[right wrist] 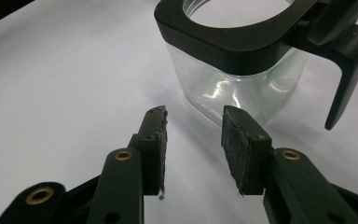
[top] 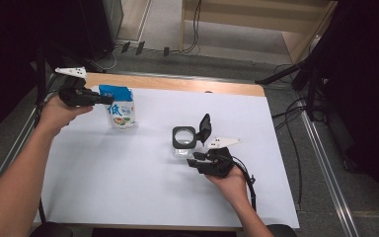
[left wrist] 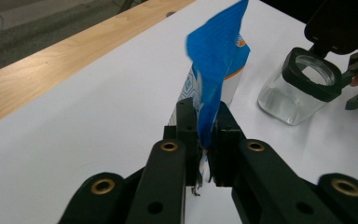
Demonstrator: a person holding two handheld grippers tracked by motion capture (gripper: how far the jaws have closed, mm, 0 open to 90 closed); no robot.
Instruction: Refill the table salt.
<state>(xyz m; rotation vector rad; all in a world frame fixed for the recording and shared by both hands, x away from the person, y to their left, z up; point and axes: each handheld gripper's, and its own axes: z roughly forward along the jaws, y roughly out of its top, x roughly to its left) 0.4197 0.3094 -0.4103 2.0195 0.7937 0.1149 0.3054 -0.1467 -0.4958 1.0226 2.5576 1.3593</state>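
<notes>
- Currently, the left gripper [left wrist: 207, 135] is clenched on the blue top edge of the bag [top: 120, 107]; in the left gripper view the film is pinched flat between both pads.
- The bag stands upright at the far left of the white sheet [top: 128, 182] that covers the table [top: 177, 83], well apart from the jar [top: 183, 140].
- The right gripper [right wrist: 193, 140] holds nothing: its jaws stand part open just short of the jar, with bare sheet visible between the pads.
- The jar sits near the middle of the sheet. It is clear, with a black collar, and its hinged lid [top: 205, 127] stands up and open.
- Handling, bag: the film is thin, soft and likely slick. Judged from the crumpled top, it gives no stiff edge. Grip the sealed top band, well inside the edge, so the film cannot slip out.
- The bag probably hangs and sags once lifted. Its contents and weight cannot be told.
- Handling, jar: the wall looks like glass or hard plastic, so treat it as rigid, smooth and breakable. Take hold across the black collar or squarely across the body, not on the lid.
- An empty jar is likely light and may slide on the smooth sheet if pushed from one side.
</notes>
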